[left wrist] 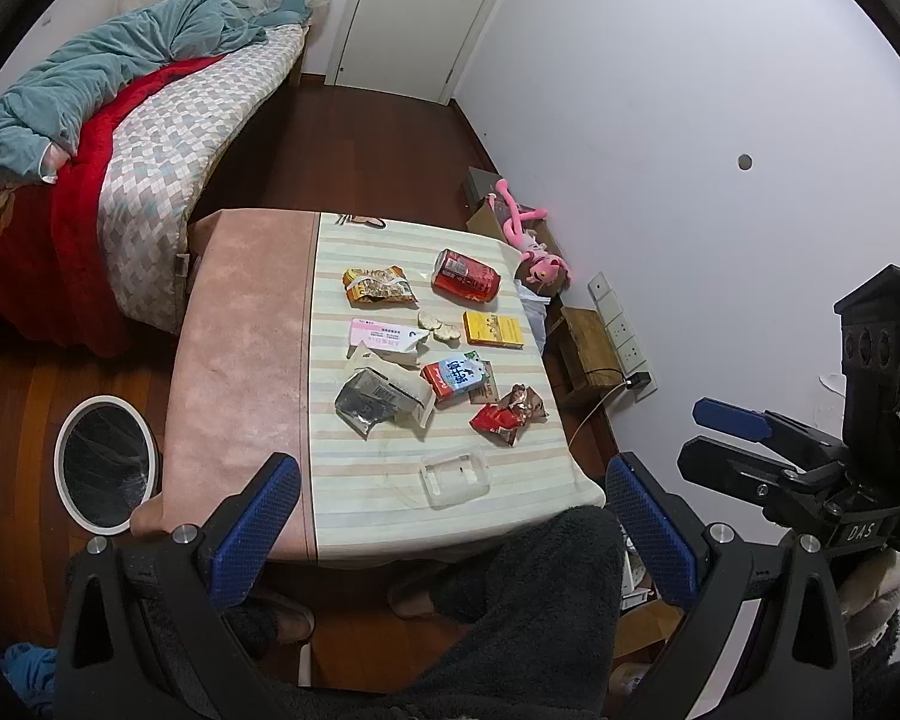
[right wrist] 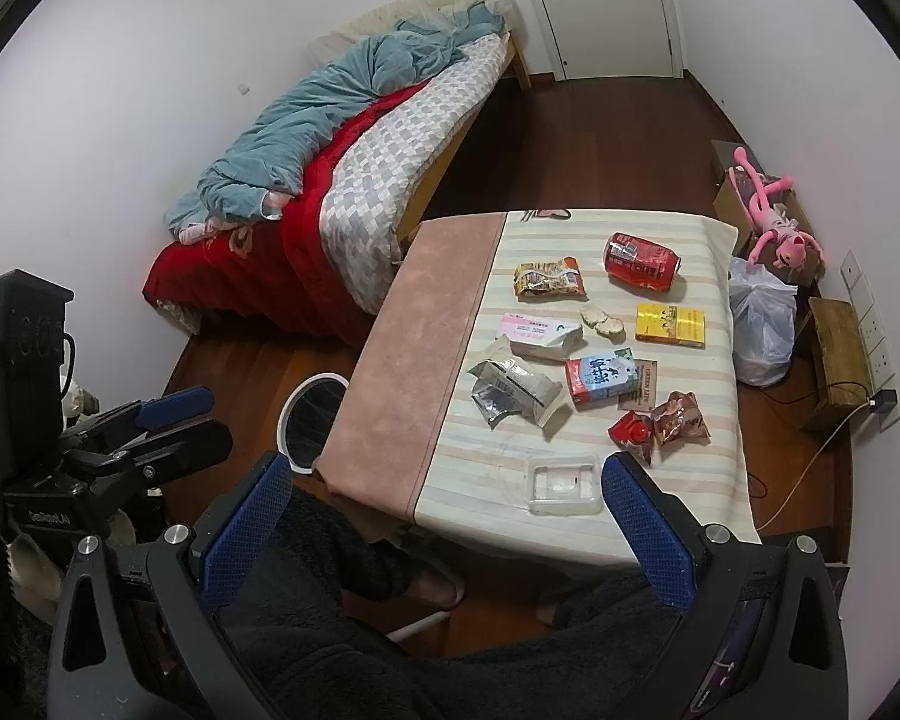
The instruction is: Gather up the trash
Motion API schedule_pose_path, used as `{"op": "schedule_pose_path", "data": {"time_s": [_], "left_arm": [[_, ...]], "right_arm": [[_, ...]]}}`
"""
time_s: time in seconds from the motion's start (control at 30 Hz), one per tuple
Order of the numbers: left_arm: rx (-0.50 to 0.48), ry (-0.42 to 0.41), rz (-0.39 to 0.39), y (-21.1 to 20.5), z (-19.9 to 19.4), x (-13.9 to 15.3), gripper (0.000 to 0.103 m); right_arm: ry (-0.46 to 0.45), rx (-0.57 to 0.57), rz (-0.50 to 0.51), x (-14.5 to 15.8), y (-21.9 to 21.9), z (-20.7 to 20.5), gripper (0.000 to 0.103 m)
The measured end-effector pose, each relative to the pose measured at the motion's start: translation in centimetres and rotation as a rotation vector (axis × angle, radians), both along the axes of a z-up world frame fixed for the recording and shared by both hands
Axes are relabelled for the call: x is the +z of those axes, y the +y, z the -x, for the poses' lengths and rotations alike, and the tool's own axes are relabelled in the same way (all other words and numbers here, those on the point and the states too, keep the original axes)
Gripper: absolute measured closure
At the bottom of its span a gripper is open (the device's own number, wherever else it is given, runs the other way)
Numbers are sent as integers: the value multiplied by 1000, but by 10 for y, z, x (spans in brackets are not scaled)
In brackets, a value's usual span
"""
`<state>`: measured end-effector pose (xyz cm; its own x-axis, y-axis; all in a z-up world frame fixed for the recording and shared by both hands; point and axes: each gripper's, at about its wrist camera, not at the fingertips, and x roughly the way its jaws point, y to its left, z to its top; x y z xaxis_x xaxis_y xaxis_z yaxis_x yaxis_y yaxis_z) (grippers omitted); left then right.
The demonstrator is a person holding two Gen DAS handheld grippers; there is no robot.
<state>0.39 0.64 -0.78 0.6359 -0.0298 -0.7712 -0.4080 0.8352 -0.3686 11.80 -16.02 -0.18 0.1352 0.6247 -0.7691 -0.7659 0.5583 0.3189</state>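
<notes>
Trash lies spread on a small table (left wrist: 240, 324) with a pink and striped cloth: a red can (left wrist: 465, 276) (right wrist: 642, 261), a snack bag (left wrist: 380, 285), a yellow box (left wrist: 493, 330), a pink-white packet (left wrist: 384, 339), a milk carton (left wrist: 455, 379) (right wrist: 603, 380), a silver wrapper (left wrist: 378, 402), a red wrapper (left wrist: 507, 414) and a clear plastic tray (left wrist: 455, 476) (right wrist: 564, 485). A white bin (left wrist: 103, 463) (right wrist: 312, 414) stands on the floor left of the table. My left gripper (left wrist: 450, 519) and right gripper (right wrist: 447, 519) are open and empty, held above my lap before the table's near edge.
A bed (left wrist: 120, 180) with blankets is at the far left. A door (left wrist: 426, 12) is at the back. A pink plush toy (left wrist: 537, 252), a white plastic bag (right wrist: 762, 324), a wooden stool (left wrist: 588, 354) and wall sockets with a cable (left wrist: 621, 330) are right of the table.
</notes>
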Motion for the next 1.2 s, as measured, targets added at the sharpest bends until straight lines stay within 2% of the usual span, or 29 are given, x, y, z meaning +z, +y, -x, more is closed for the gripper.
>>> {"op": "schedule_pose_path", "data": {"time_s": [0.2,1.2], "left_arm": [[-1,0,2,1,0,0,0],[-14,-1,-5,-1,-4,-1,0]], "right_arm": [[0,14,0,-6,2,-3,0],[-4,12,2,4,0,-9,0]]}}
